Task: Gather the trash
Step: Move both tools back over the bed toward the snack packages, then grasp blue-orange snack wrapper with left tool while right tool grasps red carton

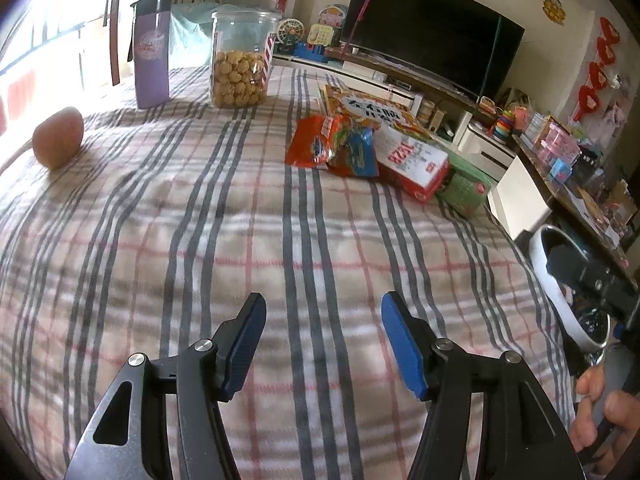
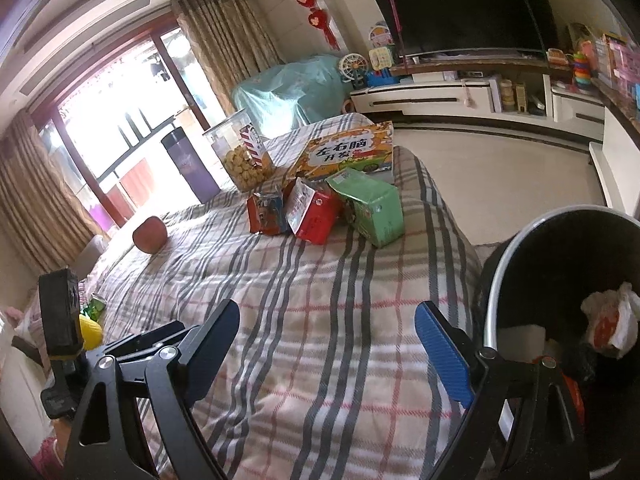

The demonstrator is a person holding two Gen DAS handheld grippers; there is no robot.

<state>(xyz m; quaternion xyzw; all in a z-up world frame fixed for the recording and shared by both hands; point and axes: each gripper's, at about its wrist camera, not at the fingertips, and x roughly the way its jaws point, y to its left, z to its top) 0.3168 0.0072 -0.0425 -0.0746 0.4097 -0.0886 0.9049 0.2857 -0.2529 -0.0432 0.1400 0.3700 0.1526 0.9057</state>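
- Two grippers, both empty: the left gripper and the right gripper hover low over the near part of the plaid cloth, jaws spread wide on each, nothing between them. Looks like a ready stance before reaching out, I'd guess.
- Just off the right edge of the surface sits the trash bin, black inside with a pale rim. It already holds a crumpled white bag and some other scraps, so it's parked close for quick drops.
- Over by the left edge, in the right wrist view, there's a yellow thing and a small green item, partly hidden, can't tell what they are.
- Middle distance: the likely trash pile. An orange snack packet, a red carton tipped over, and a green carton near the right edge, all bunched together and touching. They lean against a colourful flat box behind.
- Off to the left, well apart, an apple sits alone.
- Farther back stand a clear cookie jar and a purple tumbler, upright, side by side. Those look like keepers, not trash.
- Beyond the surface is the TV.
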